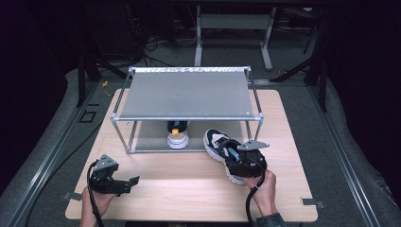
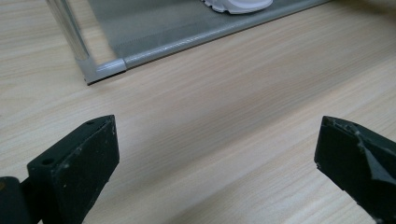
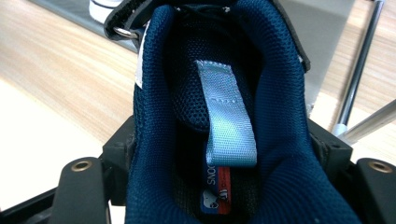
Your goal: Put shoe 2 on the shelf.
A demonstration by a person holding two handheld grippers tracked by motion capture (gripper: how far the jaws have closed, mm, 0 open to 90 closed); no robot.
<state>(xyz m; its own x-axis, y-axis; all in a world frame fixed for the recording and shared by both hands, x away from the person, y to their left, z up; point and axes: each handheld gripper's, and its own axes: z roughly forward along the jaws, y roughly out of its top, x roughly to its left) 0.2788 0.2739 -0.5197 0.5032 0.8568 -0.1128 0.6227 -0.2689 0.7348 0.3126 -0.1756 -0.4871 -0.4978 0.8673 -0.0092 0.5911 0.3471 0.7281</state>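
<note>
Now the right gripper [image 1: 236, 160] is clamped on the heel of the navy sneaker [image 1: 218, 144] just right of the rack [image 1: 187, 94]'s front; keep the sole level sliding it beside the white shoe [image 1: 178, 139]; the left gripper [image 1: 124, 183] gapes empty.

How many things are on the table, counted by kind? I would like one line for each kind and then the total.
Shoes: 2, one dark blue and white shoe held by the right gripper, one white shoe on the lower shelf.
Shoe racks: 1, the metal rack.
Grippers: 2, with the left gripper.
Total: 5.
</note>
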